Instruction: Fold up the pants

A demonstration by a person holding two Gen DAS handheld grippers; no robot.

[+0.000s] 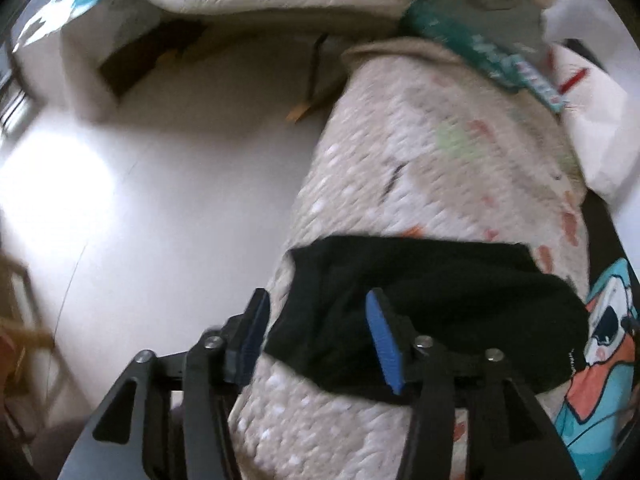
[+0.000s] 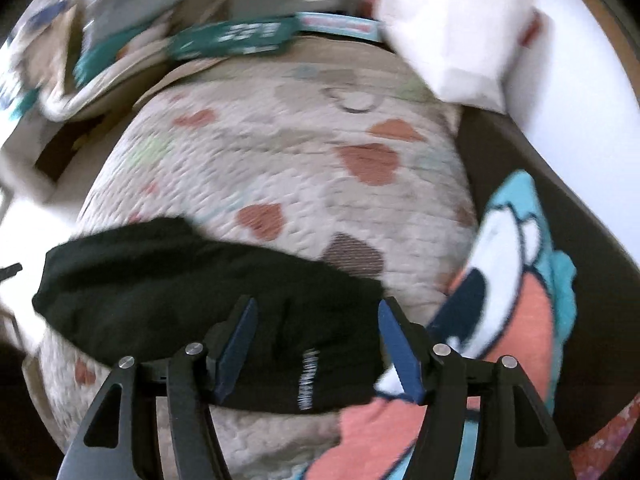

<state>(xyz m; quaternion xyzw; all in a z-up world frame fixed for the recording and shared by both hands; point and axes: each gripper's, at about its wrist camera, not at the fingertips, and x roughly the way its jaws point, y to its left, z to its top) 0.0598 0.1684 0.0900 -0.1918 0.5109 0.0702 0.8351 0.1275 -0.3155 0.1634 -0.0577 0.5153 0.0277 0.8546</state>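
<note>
The black pants [image 1: 420, 300] lie as a folded bundle across a quilted, heart-patterned bed cover [image 1: 432, 168]. In the left wrist view my left gripper [image 1: 317, 296] hovers over the bundle's left end, blue pads apart and nothing pressed between them. In the right wrist view the same pants [image 2: 168, 280] stretch to the left, with a small white label near their right end. My right gripper [image 2: 317, 302] stands open above that right end, and its pads do not touch the cloth.
A cartoon-print blanket [image 2: 512, 300] lies right of the pants. A white pillow [image 2: 452, 32] and a teal packet [image 2: 236, 38] sit at the bed's far end. White floor [image 1: 160, 184] and a low white box [image 1: 88, 64] lie left of the bed.
</note>
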